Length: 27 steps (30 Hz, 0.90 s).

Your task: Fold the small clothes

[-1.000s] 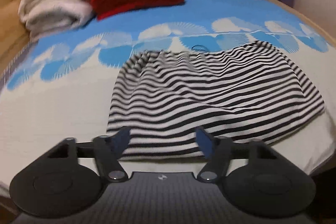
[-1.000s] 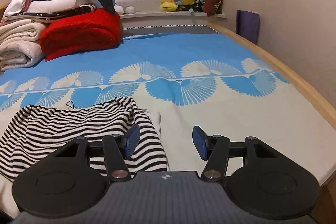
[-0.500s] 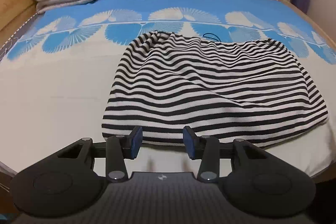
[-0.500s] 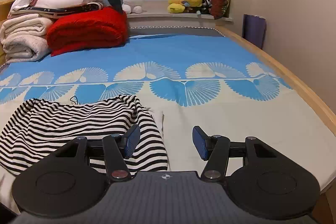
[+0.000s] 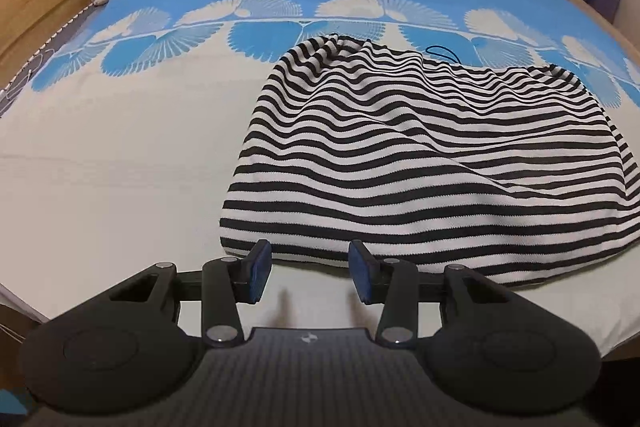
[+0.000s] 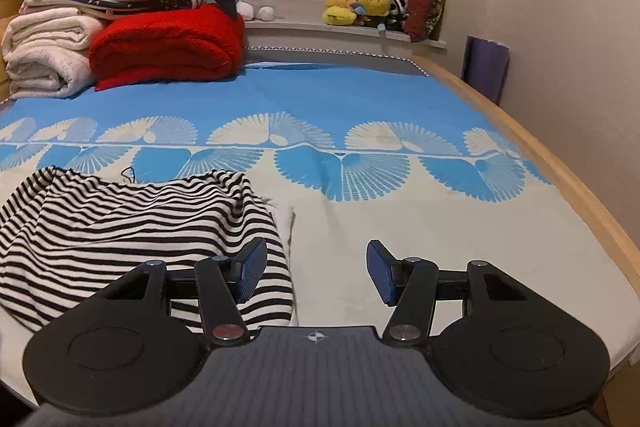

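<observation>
Left gripper (image 5: pixel 309 275) hung open and empty at the striped cloth's (image 5: pixel 420 167) near hem on the bed (image 5: pixel 100 179). Right gripper (image 6: pixel 316 273) gaped empty too, 1 finger (image 6: pixel 252 269) above the cloth's (image 6: pixel 120 227) right corner.

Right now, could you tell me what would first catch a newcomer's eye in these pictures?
The black-and-white striped garment lies rumpled on the near, pale part of the bed, with the left claw open just before its hem. Behind it, a red blanket sits at the bed's far end beside folded cream blankets.
</observation>
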Motion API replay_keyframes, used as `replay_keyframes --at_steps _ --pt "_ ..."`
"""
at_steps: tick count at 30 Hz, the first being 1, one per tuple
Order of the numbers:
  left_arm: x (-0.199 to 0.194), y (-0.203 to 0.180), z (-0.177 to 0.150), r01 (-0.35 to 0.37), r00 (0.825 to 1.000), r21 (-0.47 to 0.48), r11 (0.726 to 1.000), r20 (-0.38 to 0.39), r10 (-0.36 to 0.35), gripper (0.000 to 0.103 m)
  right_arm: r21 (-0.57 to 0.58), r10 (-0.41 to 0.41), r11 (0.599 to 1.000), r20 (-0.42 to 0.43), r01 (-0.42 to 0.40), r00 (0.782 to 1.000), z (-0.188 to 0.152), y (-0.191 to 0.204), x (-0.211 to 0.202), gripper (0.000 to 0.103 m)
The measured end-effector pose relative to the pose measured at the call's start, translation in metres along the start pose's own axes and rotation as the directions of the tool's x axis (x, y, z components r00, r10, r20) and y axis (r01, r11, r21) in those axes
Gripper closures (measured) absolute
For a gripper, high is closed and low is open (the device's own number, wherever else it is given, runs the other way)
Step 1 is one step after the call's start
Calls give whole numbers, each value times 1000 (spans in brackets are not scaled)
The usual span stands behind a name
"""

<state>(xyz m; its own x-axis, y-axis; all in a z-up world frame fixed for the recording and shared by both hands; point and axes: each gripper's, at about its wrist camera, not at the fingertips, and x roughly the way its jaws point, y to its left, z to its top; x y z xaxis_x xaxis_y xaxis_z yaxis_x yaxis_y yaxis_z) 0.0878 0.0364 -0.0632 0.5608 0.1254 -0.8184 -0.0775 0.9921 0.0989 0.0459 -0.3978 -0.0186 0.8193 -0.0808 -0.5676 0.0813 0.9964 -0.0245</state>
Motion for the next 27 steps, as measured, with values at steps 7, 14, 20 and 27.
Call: replay_keyframes --at_steps 7,14,20,27 --pt "7 -2 -3 -9 1000 -2 1000 -13 9 56 -31 13 999 7 -13 1000 2 9 2 46" --pt "11 8 0 -22 999 -48 999 -24 21 56 -79 17 997 9 -16 1000 2 17 4 46" --pt "14 22 6 -29 999 -132 991 -29 25 56 -87 14 996 4 -14 1000 3 19 6 46" --pt "31 84 9 37 995 -492 870 -63 -78 54 -90 17 996 4 -17 1000 3 20 6 46"
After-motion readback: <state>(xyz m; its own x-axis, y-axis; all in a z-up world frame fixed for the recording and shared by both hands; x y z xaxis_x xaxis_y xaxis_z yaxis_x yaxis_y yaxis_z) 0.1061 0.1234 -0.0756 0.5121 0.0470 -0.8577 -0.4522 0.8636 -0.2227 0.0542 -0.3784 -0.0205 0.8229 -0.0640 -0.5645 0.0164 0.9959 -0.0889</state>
